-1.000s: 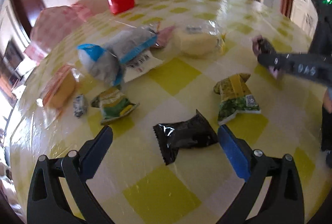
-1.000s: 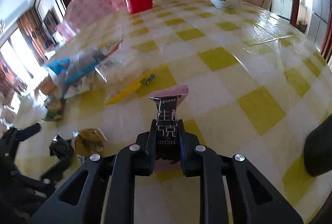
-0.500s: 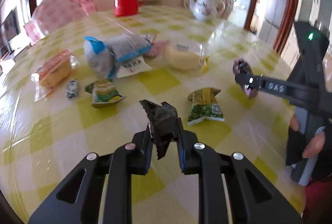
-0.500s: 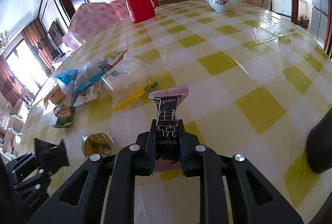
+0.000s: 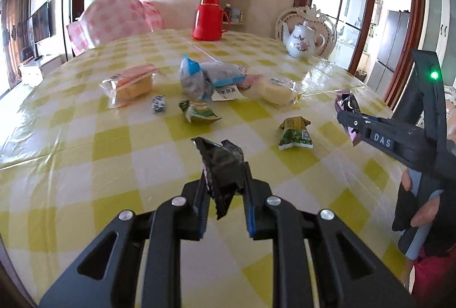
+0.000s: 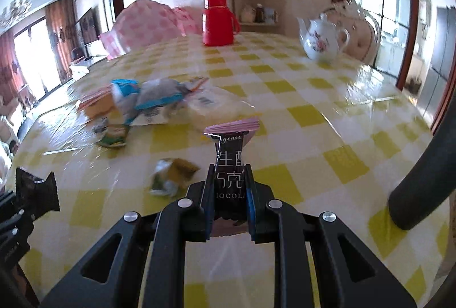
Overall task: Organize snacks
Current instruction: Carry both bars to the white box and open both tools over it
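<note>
Carrying stage: left gripper (image 5: 225, 191) clamped on black packet (image 5: 223, 165), right gripper (image 6: 229, 188) clamped on chocolate bar (image 6: 231, 156); next, probably a drop spot, none visible.

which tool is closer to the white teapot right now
Right. The right tool, shut on a chocolate bar, is up toward the white teapot; the left tool, gripping a black packet, is farther back.
</note>
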Available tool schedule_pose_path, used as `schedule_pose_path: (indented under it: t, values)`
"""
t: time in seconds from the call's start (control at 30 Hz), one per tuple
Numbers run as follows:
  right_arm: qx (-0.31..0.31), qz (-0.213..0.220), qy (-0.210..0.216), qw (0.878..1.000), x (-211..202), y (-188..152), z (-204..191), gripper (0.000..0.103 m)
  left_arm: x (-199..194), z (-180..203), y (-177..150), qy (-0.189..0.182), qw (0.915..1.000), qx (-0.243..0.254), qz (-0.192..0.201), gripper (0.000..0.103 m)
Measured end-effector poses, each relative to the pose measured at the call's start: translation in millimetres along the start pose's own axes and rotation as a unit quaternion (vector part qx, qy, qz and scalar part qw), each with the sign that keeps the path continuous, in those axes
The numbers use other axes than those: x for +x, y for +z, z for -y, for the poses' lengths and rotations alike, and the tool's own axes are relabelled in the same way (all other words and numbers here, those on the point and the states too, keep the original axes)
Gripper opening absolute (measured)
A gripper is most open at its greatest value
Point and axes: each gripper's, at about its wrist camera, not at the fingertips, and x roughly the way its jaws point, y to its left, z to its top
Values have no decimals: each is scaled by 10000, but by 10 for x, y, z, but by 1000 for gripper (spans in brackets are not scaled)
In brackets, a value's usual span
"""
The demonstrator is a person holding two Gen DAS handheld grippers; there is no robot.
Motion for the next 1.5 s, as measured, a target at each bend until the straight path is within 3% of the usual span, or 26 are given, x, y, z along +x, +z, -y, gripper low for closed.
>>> schedule_pose_path:
  t: [0.27, 0.5, 0.9, 1.07, 1.23, 1.5]
  values:
    - [-506, 311, 98, 9982, -361, -135, -523, 20, -433, -233, -119, 138, 9995, -124, 269, 20]
    - [-842, 904, 286, 9919, -787, -89, -1064, 20, -981, -561, -236, 440, 9962, -346, 668, 20]
    - [-1502, 1968, 601, 9670, -1590, 311, -2064, 20, -1903, -1162, -377, 1035, 9846, -673, 1240, 20]
    - [-1878, 2337, 783, 9508, -1869, 315, -2541, 20, -2163, -1461, -508, 1298, 9828, -699, 1116, 20]
    - [-2184, 2367, 1019, 9412, -1952, 233, -2937, 20, -2353, -1853, -717, 1500, 9789, -1024, 936, 20]
    - [-2809, 1821, 1635, 9280, -1846, -98, -3533, 20, -2380, -2297, -1032, 1712, 9782, -1127, 324, 20]
